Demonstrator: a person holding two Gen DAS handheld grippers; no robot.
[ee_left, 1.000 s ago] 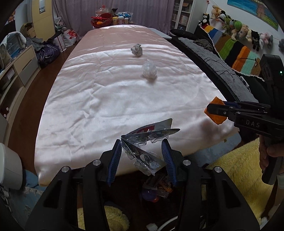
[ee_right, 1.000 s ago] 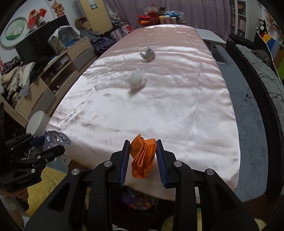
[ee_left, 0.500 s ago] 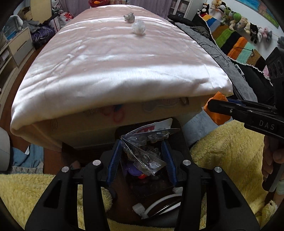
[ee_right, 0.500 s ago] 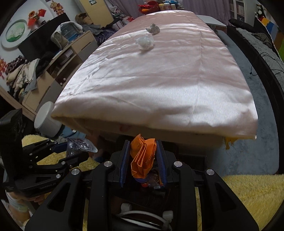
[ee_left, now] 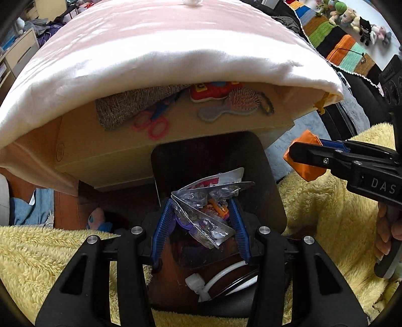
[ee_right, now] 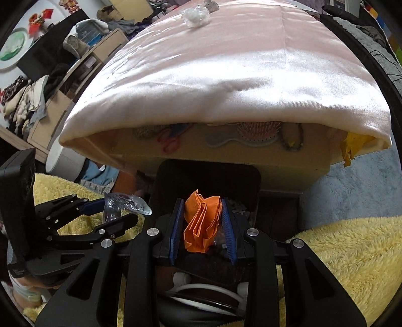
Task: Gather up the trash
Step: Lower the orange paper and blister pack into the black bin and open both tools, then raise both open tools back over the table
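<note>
**Both grippers lowered over the bin, trash still held**

A second earlier the pink-sheeted table (ee_left: 176, 50) filled both views; now its near edge is seen from below and a dark bin (ee_left: 266, 176) on the floor lies under the tools. The left gripper (ee_left: 202, 221) is pointed steeply down over the bin, its blue pads pressed on a crumpled silver plastic wrapper (ee_left: 206, 201). The right gripper (ee_right: 202, 226), equally tilted, is clamped on a folded orange paper (ee_right: 201, 223), held just right of the left tool above the bin's mouth. A hand (ee_left: 387, 236) is seen on the right tool's grip. Two pieces of crumpled trash (ee_right: 196, 15) are left far back on the sheet. Yellow fleece (ee_right: 346, 251) is spread on both sides of the bin.
</note>
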